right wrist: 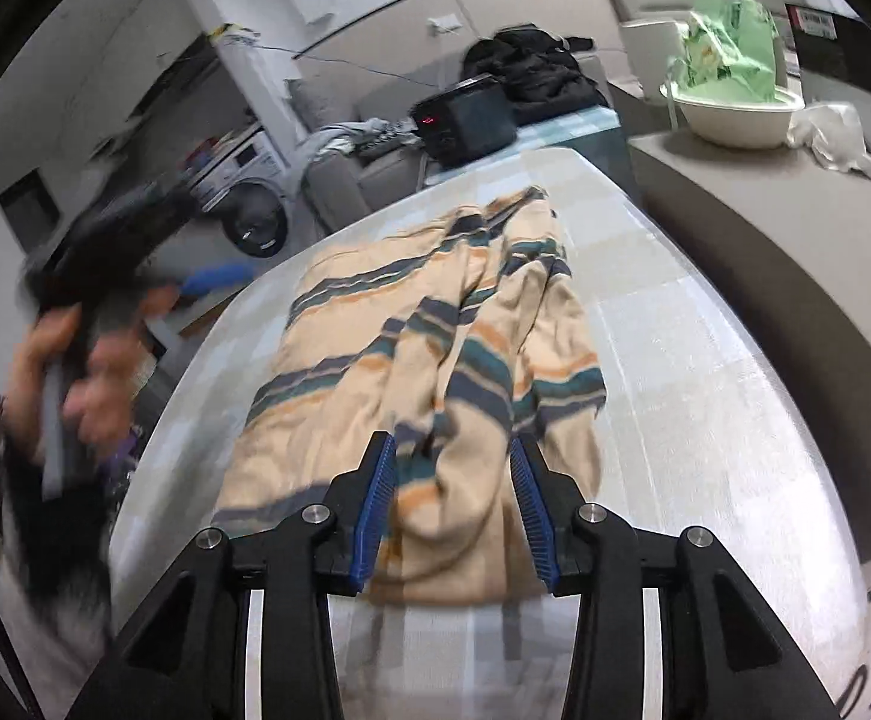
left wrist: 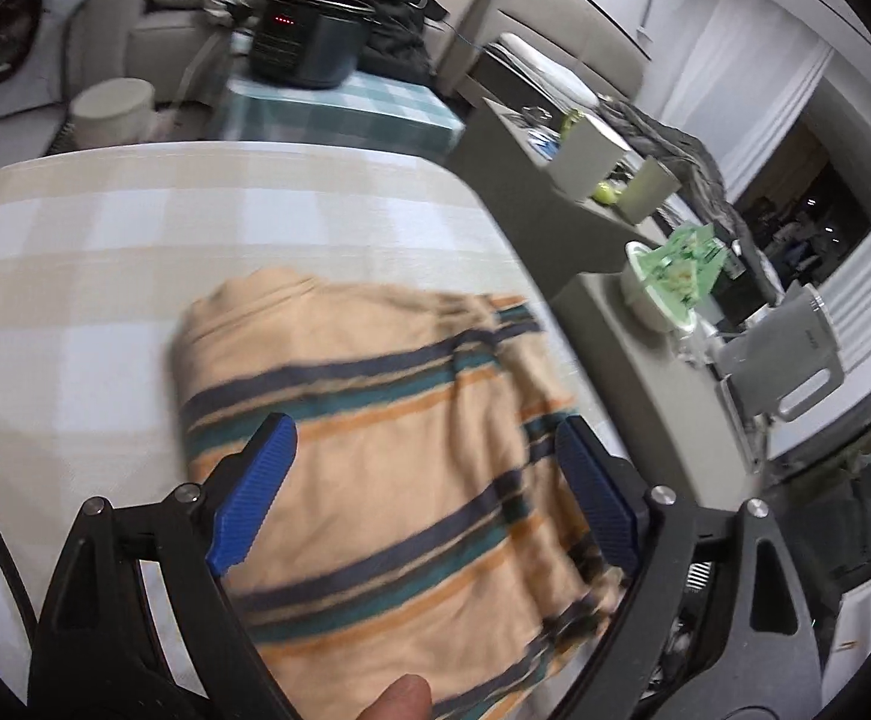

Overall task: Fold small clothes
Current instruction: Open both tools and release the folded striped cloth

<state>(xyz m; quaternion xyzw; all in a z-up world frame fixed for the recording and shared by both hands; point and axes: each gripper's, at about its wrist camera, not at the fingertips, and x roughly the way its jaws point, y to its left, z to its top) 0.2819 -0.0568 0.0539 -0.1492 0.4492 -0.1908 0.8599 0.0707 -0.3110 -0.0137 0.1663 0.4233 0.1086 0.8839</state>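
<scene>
Both grippers' fingers apart, nothing clamped: left gripper (left wrist: 426,450) wide, right gripper (right wrist: 452,450) narrower over bunched striped garment (right wrist: 435,360). Risk: pinching several layers, dragging the fold across the worktop (right wrist: 705,360).

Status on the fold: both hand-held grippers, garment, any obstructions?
Left hand-held gripper open, right hand-held gripper open, neither gripping. Striped garment partly folded, rumpled, on checked table. Nothing in the way.

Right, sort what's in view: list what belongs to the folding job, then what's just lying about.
For the job:
striped garment
checked table
left hand-held gripper, open
right hand-held gripper, open

Lying about:
black appliance
white bowl with green wrapper
washing machine
black clothes
</scene>
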